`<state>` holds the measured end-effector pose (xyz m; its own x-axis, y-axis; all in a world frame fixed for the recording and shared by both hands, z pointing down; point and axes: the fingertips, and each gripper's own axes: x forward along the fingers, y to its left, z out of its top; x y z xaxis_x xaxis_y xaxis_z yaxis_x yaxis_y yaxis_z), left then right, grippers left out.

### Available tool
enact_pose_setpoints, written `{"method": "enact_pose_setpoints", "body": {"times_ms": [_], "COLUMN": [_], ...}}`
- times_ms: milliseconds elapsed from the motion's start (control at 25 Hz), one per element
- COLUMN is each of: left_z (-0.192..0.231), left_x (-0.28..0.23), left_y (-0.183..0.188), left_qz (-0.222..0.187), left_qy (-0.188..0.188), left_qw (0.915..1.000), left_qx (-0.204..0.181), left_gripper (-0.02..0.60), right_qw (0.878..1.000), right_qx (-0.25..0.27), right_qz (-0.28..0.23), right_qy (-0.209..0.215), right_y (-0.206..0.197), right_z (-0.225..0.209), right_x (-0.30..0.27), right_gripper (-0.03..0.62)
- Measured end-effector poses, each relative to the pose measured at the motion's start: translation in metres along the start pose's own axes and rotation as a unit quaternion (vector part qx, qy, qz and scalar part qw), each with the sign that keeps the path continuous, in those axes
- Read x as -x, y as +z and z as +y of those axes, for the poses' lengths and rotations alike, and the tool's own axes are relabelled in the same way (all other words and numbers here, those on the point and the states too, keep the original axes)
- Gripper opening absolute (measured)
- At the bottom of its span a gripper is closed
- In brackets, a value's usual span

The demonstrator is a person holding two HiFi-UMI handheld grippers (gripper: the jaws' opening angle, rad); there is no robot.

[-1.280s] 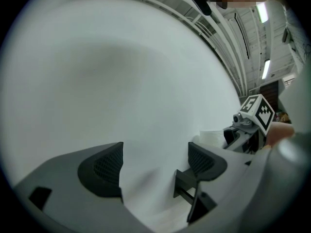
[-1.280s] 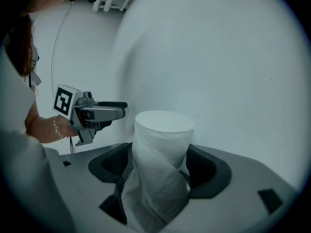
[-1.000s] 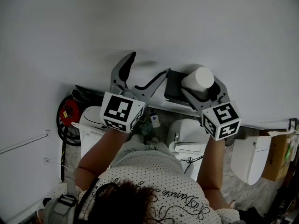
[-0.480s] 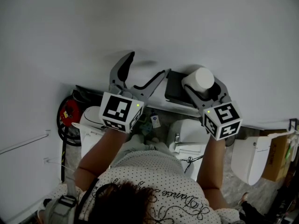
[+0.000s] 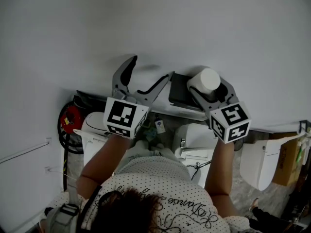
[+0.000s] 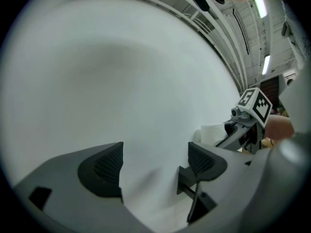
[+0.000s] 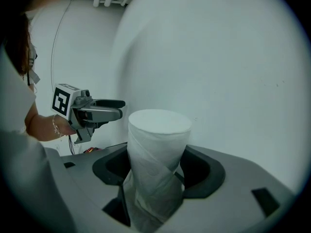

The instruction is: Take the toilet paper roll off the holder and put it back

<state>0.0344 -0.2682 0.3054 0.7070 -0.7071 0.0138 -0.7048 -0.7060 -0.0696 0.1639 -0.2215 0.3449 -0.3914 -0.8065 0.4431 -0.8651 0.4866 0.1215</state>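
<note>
White toilet paper roll (image 7: 158, 144) sits clamped in the right tongs (image 7: 158, 173) (their jaws have just been closing on it) near the wall (image 5: 146, 23); left tongs (image 6: 155, 161) gape empty, further left.

plain white wall (image 5: 155, 23), white toilets (image 5: 197, 136) below, ceiling strip lights (image 6: 261, 6)

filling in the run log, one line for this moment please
right hand-held gripper: jaws just closed on toilet paper roll | left hand-held gripper: open, empty, facing wall
</note>
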Motion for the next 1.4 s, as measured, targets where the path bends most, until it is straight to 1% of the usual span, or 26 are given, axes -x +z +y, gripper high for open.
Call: {"method": "enact_pose_setpoints", "body": {"times_ms": [320, 880, 1080, 1400], "left_z": [0.001, -0.003, -0.004, -0.005], "left_x": [0.000, -0.001, -0.003, 0.002], "left_y": [0.004, 0.016, 0.018, 0.017], "left_qz": [-0.005, -0.015, -0.013, -0.018], "left_qy": [0.001, 0.000, -0.002, -0.003], "left_qw": [1.0000, 0.9999, 0.9999, 0.9998], "left_qx": [-0.002, -0.008, -0.007, -0.003], "left_gripper": [0.402, 0.402, 0.402, 0.402], "right_qw": [0.999, 0.998, 0.998, 0.999], "right_qx": [0.005, 0.022, 0.021, 0.014], "right_qz": [-0.031, -0.053, -0.057, -0.050], "right_qy": [-0.004, 0.001, 0.010, 0.004], "right_y": [0.029, 0.056, 0.060, 0.050], "right_z": [-0.005, 0.000, 0.002, 0.006], "right_x": [0.018, 0.037, 0.043, 0.049], "right_gripper": [0.308, 0.307, 0.307, 0.307]}}
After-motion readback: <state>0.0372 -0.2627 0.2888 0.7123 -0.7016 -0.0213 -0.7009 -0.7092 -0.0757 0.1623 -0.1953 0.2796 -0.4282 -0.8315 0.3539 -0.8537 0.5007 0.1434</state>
